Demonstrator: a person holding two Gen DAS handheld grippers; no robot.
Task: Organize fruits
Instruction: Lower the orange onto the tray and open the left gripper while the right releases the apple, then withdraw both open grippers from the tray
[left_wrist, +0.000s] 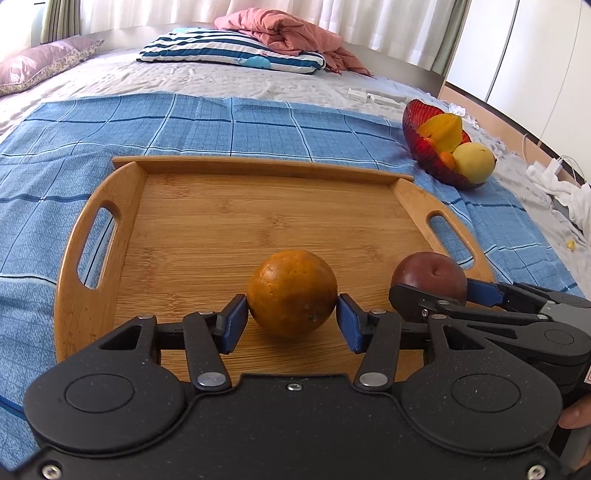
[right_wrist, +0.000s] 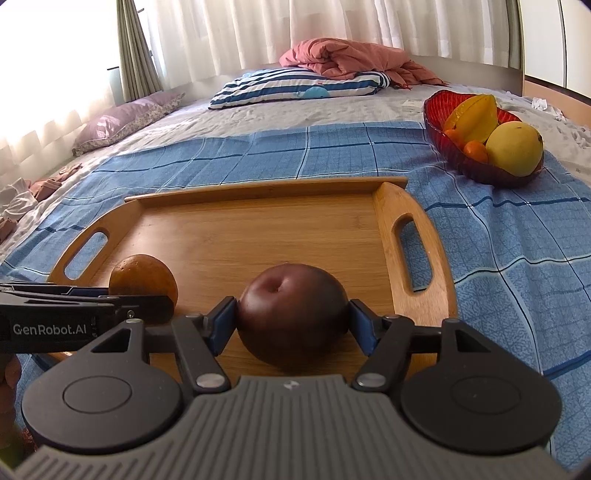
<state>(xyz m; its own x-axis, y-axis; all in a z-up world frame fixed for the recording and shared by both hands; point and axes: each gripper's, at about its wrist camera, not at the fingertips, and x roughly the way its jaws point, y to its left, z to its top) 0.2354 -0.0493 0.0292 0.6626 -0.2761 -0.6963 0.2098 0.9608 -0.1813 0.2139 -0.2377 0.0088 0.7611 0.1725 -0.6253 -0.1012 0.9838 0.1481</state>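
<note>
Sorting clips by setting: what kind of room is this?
Most likely a bedroom: a bed with a striped pillow, a crumpled pink blanket, and curtains behind. The wooden tray sits on the bed.

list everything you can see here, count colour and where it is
orange: 1, orange, near edge of tray, between left tongs' pads
dark fruit: 1, dark red-brown, on tray right of orange, between right tongs' pads
tray: 1, wooden, on blue cloth
bowl: 1, red, right of tray, on blue cloth
star fruit: 1, yellow, in bowl
mango: 1, yellow-green, in bowl
small orange fruit: at least 1, in bowl
blue cloth: 1, checked, on bed
striped pillow: 1, blue-white, far
pink blanket: 1, on pillow
left tongs: 1, black, blue pads
right tongs: 1, black, blue pads
</note>
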